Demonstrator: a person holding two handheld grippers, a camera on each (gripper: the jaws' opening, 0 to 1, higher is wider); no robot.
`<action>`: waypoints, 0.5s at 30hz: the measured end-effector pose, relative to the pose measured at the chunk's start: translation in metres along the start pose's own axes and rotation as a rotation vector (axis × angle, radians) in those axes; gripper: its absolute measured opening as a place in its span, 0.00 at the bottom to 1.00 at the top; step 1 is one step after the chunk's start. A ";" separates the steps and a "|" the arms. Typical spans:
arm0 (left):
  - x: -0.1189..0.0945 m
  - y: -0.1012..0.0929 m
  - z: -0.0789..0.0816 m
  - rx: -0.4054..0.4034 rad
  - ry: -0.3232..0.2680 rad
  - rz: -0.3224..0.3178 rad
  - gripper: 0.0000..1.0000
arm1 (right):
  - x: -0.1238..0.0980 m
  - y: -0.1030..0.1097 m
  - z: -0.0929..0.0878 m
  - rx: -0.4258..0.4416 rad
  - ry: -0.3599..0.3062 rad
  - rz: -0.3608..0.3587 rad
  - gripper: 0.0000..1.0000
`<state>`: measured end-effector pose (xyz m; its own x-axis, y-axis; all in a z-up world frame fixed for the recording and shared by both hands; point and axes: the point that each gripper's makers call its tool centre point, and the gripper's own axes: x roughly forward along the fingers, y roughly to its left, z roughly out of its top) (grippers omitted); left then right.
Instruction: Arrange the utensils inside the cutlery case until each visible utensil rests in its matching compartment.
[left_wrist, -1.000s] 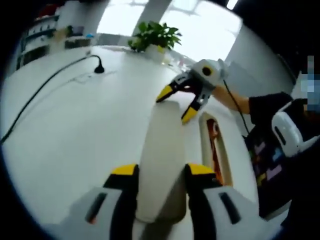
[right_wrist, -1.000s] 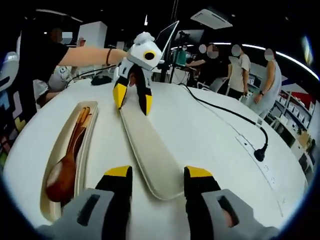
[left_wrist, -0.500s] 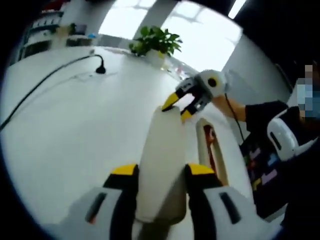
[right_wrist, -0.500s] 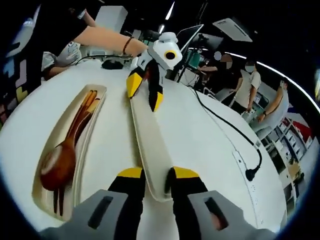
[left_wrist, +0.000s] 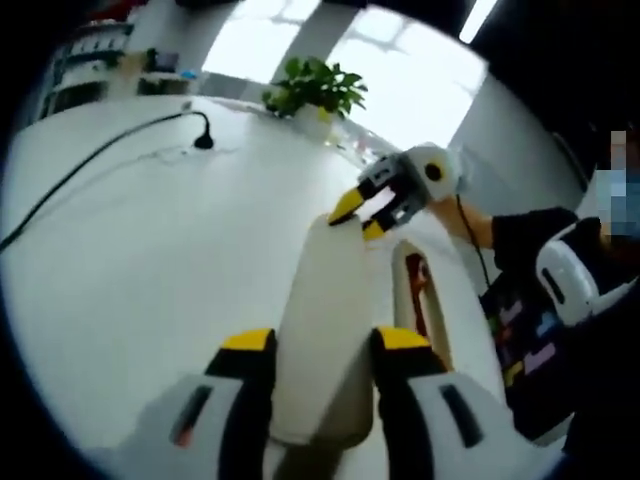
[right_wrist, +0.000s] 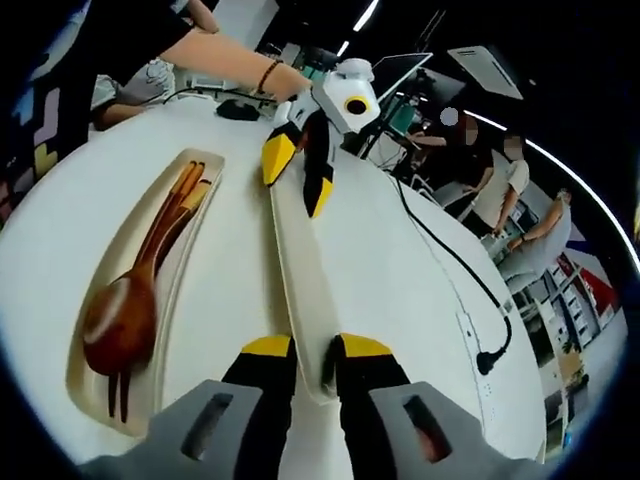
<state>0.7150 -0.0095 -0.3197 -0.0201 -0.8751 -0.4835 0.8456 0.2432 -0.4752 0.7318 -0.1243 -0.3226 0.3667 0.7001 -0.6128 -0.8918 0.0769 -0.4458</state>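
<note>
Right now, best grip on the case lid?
By its two short ends, one gripper per end, coming in along its length. The case lid is long, thin and shallow, so end rims fit between the fingers, as both grippers hold it now.

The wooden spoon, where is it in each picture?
Left gripper view: wooden spoon lies right of centre, inside the open case.
Right gripper view: wooden spoon lies at the left, in the same case.
Shared landmark: the long white lid beside it.
</note>
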 end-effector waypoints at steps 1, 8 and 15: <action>-0.001 0.000 0.000 -0.011 -0.010 0.003 0.41 | -0.001 0.000 0.000 -0.002 0.003 -0.001 0.13; -0.005 0.001 0.003 -0.029 -0.095 0.053 0.40 | -0.006 -0.009 0.002 -0.015 0.005 -0.027 0.08; -0.012 0.007 0.009 -0.039 -0.155 0.121 0.39 | -0.006 -0.003 0.010 -0.099 0.012 -0.056 0.03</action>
<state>0.7259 -0.0008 -0.3107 0.1653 -0.8916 -0.4216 0.8155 0.3639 -0.4500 0.7299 -0.1212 -0.3106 0.4192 0.6881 -0.5923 -0.8394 0.0453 -0.5416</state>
